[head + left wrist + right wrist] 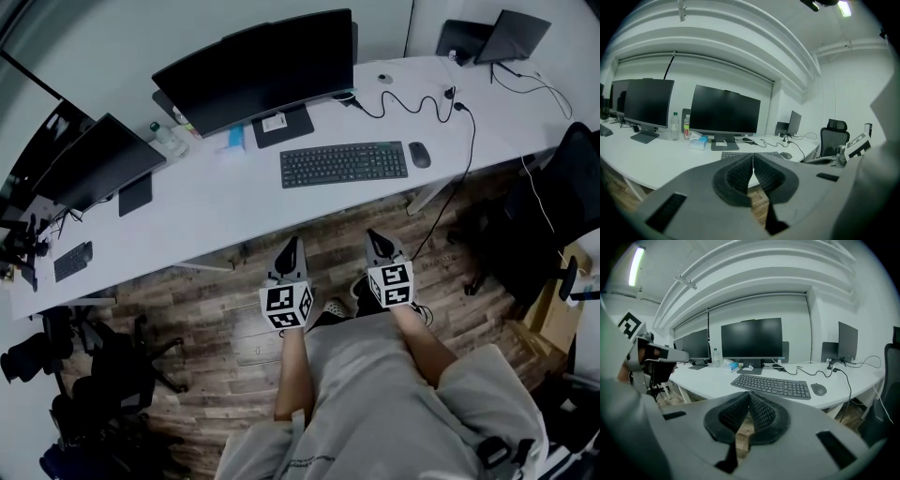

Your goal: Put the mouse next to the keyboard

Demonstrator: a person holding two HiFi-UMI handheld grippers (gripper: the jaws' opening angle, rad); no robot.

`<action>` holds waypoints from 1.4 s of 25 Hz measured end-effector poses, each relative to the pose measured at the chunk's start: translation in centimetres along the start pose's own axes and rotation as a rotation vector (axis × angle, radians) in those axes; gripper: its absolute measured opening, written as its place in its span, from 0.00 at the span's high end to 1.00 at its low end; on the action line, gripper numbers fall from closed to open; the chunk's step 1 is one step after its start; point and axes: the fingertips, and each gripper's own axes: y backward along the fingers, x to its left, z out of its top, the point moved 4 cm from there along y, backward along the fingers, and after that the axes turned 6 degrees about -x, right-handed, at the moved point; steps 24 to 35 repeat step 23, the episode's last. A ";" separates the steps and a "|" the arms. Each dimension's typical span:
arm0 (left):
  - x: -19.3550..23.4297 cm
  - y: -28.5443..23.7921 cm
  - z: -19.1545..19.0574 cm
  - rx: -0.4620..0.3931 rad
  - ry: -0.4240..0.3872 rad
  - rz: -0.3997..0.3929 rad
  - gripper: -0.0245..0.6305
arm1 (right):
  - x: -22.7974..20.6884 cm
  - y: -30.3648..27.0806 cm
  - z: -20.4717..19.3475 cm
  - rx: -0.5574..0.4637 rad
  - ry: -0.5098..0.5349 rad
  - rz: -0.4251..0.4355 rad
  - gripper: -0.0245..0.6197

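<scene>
Left tongs, lower centre of the head view: closed, ribbed pads meeting along their length in the left gripper view, nothing clamped. Right tongs, just to the right: likewise closed, pad against pad, empty. Both held side by side over the wooden floor, tips toward the desk yet short of its near edge, touching nothing on it. A marker cube at the rear of each; bare forearms and a light garment behind, at the bottom of the frame.

Beyond the tips, on the desk: dark keyboard, centre of frame, set roughly parallel to the near edge. Mouse just beside the keyboard's right end, separated by a narrow gap, flat on the desk. Same placement in the right gripper view, mouse to the right of the keyboard.

Behind the keyboard, upper centre: large monitor, screen dark, on a flat black stand. To its left, a second monitor, also dark. Between the two stands: a small blue pack and bottles, labels too small to read. At upper right: black cable looping across the desk and dropping over the near edge. In the upper right corner: open laptop. At the far left end of the desk: a small dark keypad.

Off the desk: black office chair at the right edge of the frame, and dark chair bases at lower left, detail unclear.
</scene>
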 end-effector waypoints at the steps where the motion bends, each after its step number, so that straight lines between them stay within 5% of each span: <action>1: -0.1 -0.1 -0.1 0.002 0.001 -0.003 0.93 | 0.0 0.1 0.0 0.000 0.002 0.000 0.96; 35: -1.8 -2.3 -0.6 0.067 -0.109 -0.068 0.93 | -1.1 0.2 0.5 -0.014 -0.013 -0.020 0.96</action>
